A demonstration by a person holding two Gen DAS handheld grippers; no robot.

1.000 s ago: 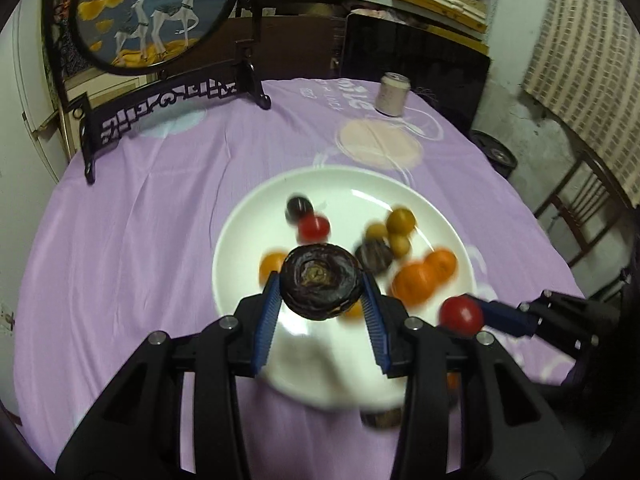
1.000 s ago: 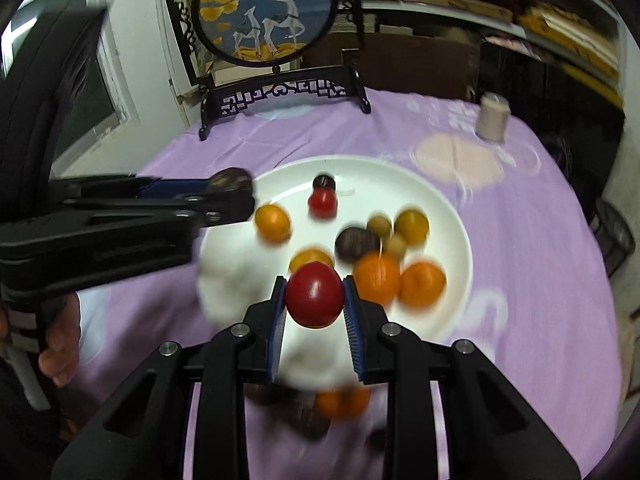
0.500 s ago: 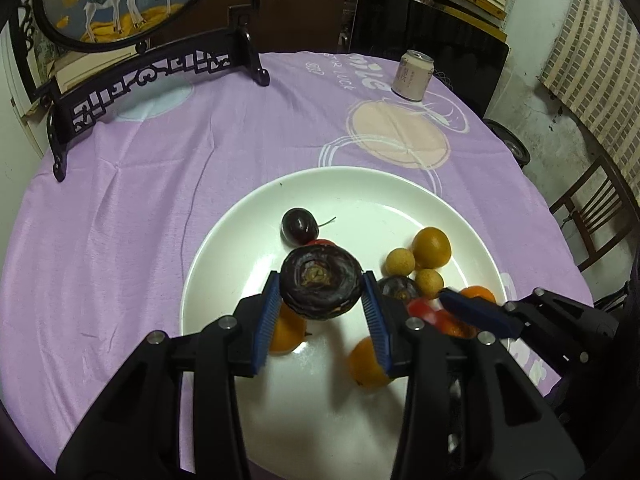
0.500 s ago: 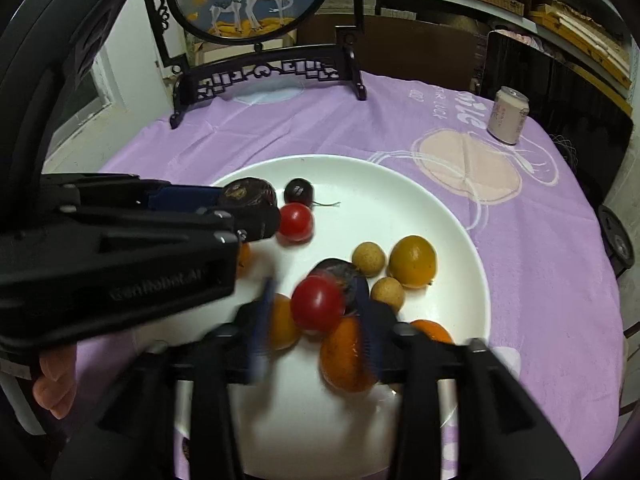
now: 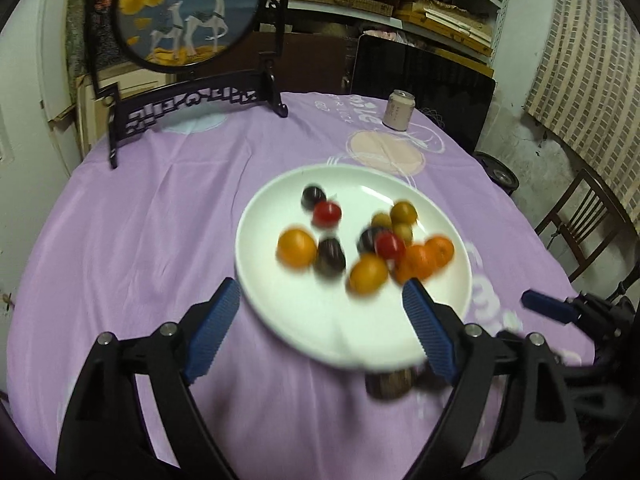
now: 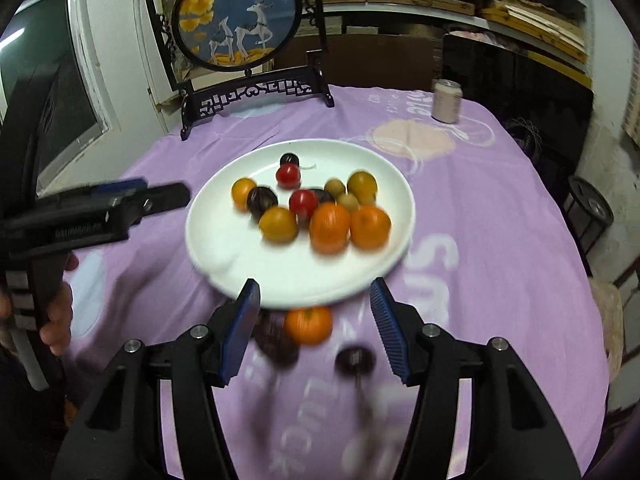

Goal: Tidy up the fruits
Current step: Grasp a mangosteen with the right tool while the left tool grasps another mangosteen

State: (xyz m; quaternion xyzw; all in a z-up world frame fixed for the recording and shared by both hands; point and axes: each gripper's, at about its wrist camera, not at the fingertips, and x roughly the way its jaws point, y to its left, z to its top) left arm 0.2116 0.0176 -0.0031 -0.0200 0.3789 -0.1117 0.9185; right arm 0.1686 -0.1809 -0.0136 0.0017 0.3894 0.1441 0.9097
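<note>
A white plate (image 5: 304,320) (image 6: 288,272) on the purple tablecloth holds several fruits: oranges, red cherry tomatoes, dark plums and small yellow ones. The dark passion fruit (image 5: 330,255) (image 6: 261,199) lies on the plate beside an orange. The red tomato (image 5: 389,244) (image 6: 303,201) rests among the middle fruits. My left gripper (image 5: 320,334) is open and empty over the plate's near rim. My right gripper (image 6: 316,330) is open and empty above loose fruit on the cloth: an orange (image 6: 309,325) and two dark fruits (image 6: 355,360).
A carved stand with a round deer picture (image 5: 188,12) stands at the table's far side. A drink can (image 5: 398,110) (image 6: 447,101) stands far right. A dark fruit (image 5: 390,385) lies on the cloth by the plate's near rim. A wooden chair (image 5: 580,224) stands right of the table.
Both grippers opened and pulled back from the plate. The passion fruit left my left gripper and the red tomato left my right gripper; both now lie on the plate.
</note>
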